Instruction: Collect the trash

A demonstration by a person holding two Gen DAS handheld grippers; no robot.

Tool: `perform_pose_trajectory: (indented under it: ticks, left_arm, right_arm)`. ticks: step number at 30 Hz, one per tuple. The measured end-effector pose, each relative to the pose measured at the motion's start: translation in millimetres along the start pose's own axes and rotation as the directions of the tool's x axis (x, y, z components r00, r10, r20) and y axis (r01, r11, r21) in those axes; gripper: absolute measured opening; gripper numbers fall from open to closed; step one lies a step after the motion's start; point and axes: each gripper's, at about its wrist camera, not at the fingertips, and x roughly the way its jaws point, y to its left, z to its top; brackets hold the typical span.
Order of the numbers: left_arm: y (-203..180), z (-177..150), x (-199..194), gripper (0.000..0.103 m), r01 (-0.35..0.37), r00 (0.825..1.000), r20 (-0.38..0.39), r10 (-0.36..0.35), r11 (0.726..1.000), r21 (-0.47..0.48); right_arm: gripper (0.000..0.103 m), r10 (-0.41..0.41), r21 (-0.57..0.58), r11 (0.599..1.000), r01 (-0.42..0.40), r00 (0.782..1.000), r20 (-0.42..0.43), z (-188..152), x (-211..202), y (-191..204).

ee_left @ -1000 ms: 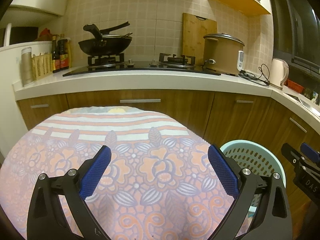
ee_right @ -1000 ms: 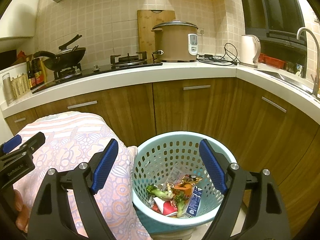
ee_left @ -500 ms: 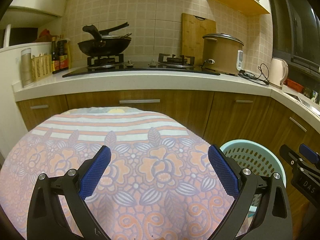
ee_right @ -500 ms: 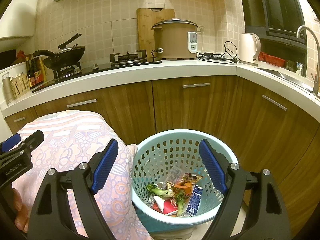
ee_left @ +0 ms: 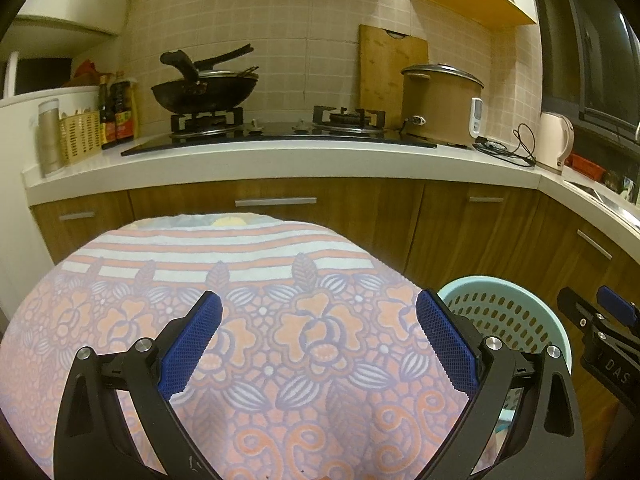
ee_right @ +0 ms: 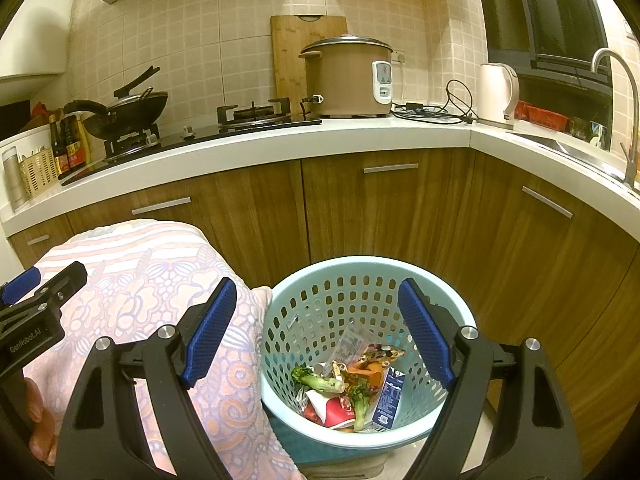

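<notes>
Both sets of jaws released, empty. Right gripper point(ee_right: 314, 330) hangs w/ the teal basket point(ee_right: 460, 312) btwn its jaws, trash point(ee_right: 348, 384) piled inside. Left gripper point(ee_left: 318, 336) over the floral-cloth tabletop point(ee_left: 256, 276), basket just right of it.

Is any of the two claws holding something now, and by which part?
No. The left claw and right claw are both open and hold nothing; the trash lies in the basket.
</notes>
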Motion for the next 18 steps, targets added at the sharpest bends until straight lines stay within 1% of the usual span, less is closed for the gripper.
perform_pose_trajectory:
  ticks: [18]
  left_arm:
    - [2.2,-1.2,2.2,0.095,0.004,1.0,-0.009,-0.004,1.0,0.003]
  right_arm:
    - [0.079,0.004,0.002,1.0,-0.004,1.0,-0.004,-1.9,0.8,-1.1]
